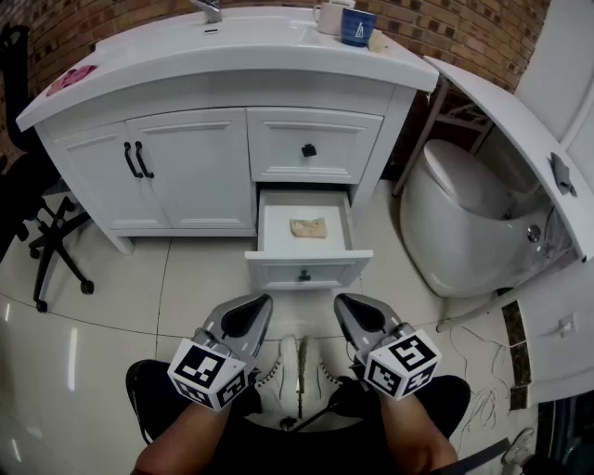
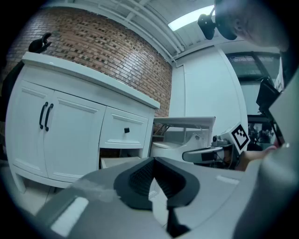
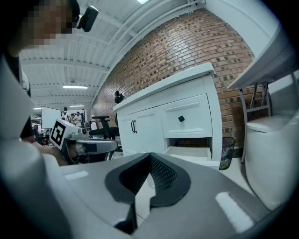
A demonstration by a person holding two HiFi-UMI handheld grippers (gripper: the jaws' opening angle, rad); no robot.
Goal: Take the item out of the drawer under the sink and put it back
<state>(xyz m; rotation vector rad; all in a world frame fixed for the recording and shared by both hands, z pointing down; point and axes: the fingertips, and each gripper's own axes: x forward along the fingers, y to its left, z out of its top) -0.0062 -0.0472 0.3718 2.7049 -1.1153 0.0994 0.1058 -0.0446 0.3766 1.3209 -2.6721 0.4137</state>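
Note:
The lower drawer point(image 1: 305, 266) of the white sink cabinet point(image 1: 200, 167) stands pulled open. Inside it lies a small tan crumpled item point(image 1: 308, 227), flat on the drawer floor. My left gripper point(image 1: 259, 303) and right gripper point(image 1: 344, 301) hover side by side over the floor tiles, a short way in front of the drawer and apart from it. Both are shut with nothing between their jaws. The left gripper view shows the open drawer point(image 2: 119, 162) beyond the shut jaws, and the right gripper view shows the drawer point(image 3: 191, 153) too; the item is hidden in both.
The upper drawer point(image 1: 311, 147) and the double doors point(image 1: 139, 162) are closed. A white toilet point(image 1: 464, 223) stands right of the cabinet under a tilted white panel point(image 1: 520, 139). A black office chair point(image 1: 46, 232) is at the left. Cups point(image 1: 357, 26) sit on the countertop.

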